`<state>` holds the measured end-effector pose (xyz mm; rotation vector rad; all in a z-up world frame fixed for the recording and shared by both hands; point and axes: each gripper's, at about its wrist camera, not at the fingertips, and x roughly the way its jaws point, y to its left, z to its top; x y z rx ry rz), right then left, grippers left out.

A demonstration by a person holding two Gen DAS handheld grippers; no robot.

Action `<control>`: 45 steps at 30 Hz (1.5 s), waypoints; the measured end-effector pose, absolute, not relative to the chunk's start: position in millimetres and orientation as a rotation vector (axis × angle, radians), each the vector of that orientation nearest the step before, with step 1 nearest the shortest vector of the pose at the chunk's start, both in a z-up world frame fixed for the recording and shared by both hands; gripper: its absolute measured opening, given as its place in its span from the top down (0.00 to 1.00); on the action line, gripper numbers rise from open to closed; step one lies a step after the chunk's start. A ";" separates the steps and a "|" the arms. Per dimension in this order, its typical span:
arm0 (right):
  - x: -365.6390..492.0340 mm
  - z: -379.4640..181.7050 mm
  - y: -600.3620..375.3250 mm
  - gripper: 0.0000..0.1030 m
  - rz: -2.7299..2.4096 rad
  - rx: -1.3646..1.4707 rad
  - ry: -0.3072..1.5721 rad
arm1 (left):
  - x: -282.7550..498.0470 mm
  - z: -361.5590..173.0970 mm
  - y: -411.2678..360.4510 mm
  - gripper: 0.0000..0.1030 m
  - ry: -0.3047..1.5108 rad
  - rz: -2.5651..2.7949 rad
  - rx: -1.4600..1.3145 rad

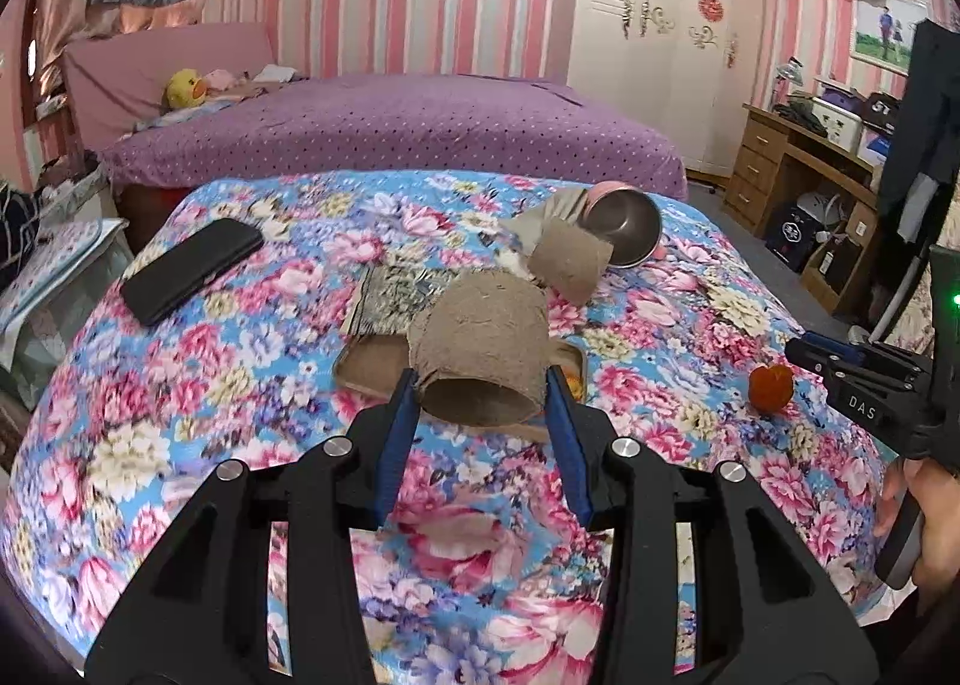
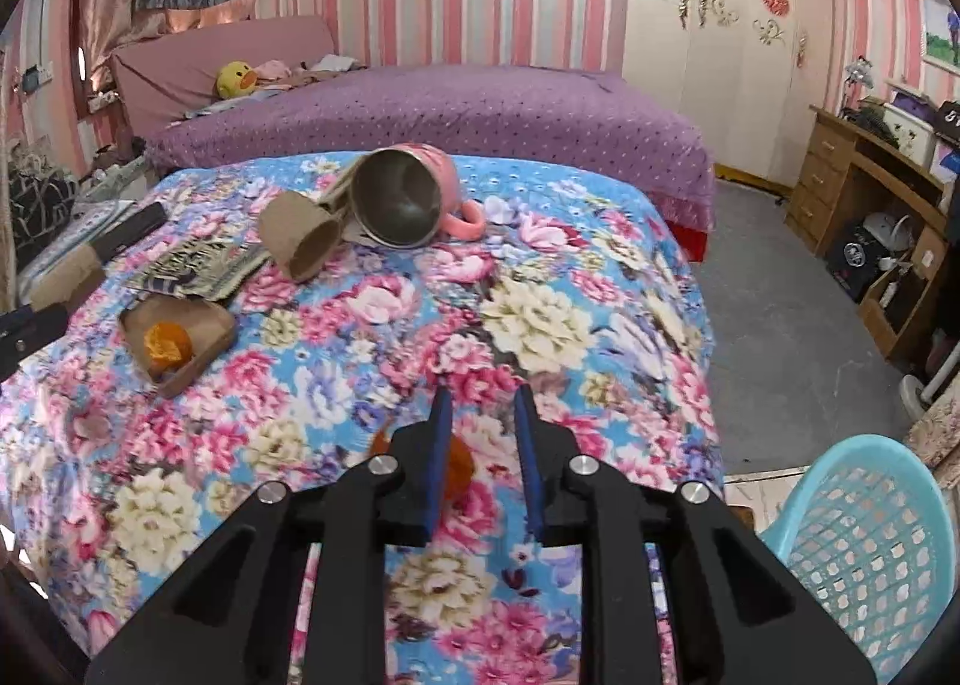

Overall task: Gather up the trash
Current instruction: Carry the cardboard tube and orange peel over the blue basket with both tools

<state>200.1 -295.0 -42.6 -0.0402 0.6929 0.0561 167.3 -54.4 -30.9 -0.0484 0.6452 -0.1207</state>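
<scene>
Floral bedspread (image 1: 180,385), rough brown cardboard tube (image 1: 480,361) gripped by left fingers (image 1: 399,415), right fingers (image 2: 437,445) apart

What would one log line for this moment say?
left gripper: shut on cardboard tube | right gripper: open, above orange peel | basket: beside table

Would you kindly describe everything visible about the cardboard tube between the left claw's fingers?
The cardboard tube is a short, brownish-grey roll core with a rough, fibrous surface and a slightly squashed open end facing the camera. It lies tilted between the blue pads of the left claw, which touch both its sides, above the floral cloth.
</scene>
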 end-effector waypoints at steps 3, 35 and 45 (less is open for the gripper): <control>200.1 -47.5 -293.6 0.28 0.069 -0.040 0.708 | 167.5 -40.0 -49.3 0.60 0.665 -0.097 -0.065; 181.8 -46.2 -286.4 0.80 0.170 -0.079 0.709 | 165.7 -46.0 -78.7 0.60 0.653 -0.095 -0.024; 142.0 -25.8 -367.9 0.80 0.046 -0.059 0.662 | 146.1 -46.2 -155.6 0.60 0.667 -0.193 -0.037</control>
